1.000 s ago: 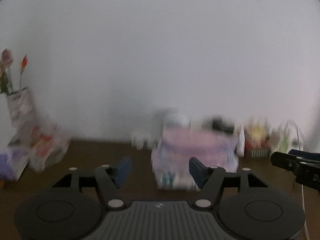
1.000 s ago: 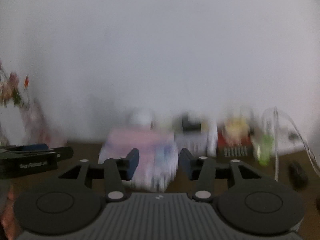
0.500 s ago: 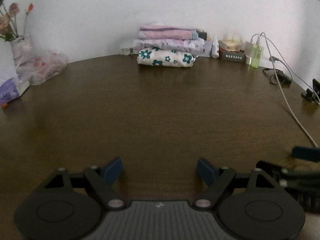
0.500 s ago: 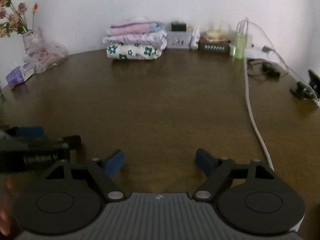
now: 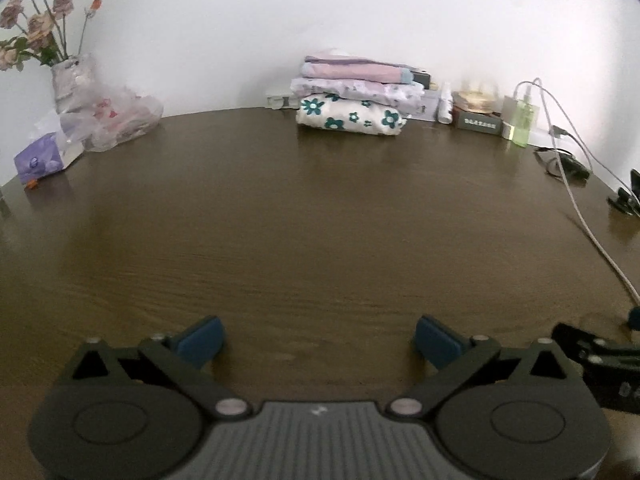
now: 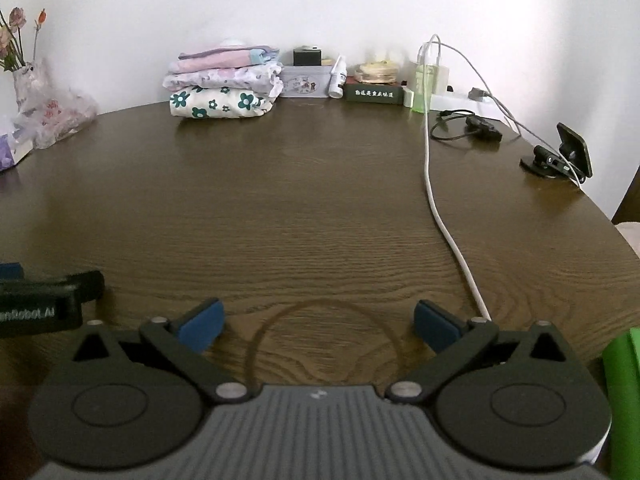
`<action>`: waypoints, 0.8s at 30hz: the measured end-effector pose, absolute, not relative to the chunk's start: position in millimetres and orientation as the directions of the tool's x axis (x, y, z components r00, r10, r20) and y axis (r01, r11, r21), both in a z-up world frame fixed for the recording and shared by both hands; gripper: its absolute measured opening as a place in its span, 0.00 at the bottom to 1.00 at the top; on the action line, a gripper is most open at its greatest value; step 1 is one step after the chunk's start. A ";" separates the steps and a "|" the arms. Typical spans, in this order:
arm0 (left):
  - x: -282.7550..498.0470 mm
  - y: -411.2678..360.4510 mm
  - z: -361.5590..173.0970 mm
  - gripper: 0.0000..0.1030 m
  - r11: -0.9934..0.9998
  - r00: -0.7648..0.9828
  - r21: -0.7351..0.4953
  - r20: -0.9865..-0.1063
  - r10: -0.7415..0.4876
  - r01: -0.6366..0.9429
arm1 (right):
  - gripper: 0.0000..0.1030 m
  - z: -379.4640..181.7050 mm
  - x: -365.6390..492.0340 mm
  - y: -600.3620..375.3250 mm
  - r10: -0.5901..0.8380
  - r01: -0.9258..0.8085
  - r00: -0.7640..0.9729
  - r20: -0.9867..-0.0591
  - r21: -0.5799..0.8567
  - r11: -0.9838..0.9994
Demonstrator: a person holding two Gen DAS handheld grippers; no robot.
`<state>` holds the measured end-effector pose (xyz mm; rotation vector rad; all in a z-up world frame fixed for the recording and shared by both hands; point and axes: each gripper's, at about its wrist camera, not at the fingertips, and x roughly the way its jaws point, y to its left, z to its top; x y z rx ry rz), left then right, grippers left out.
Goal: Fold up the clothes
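The stack of folded clothes [image 5: 354,94] sits at the far edge of the brown table [image 5: 320,216], against the white wall, floral piece at the bottom. Well short of it, my left gripper [image 5: 318,340] hangs low over bare wood, fingers spread wide and empty. My right gripper [image 6: 318,326] is the same, gaping apart, a white cable [image 6: 440,216] running just beside it.
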<state>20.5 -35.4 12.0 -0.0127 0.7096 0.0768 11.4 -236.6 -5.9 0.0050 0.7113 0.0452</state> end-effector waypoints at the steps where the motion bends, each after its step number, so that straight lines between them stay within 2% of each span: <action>1: 19.7 -36.9 11.5 1.00 0.997 0.756 0.015 -0.651 0.070 -0.079 | 1.00 -6.0 11.9 -236.6 0.043 -0.040 0.756 -0.653 0.020 0.999; 12: 21.2 -45.2 10.7 1.00 0.999 0.761 0.007 -0.647 0.039 -0.045 | 0.99 -6.1 15.5 -232.0 0.036 -0.032 0.756 -0.653 0.019 0.999; 24: 21.3 -48.6 10.5 1.00 0.997 0.760 0.009 -0.646 0.066 -0.079 | 1.00 -6.3 16.0 -230.5 0.034 -0.027 0.757 -0.653 0.021 0.999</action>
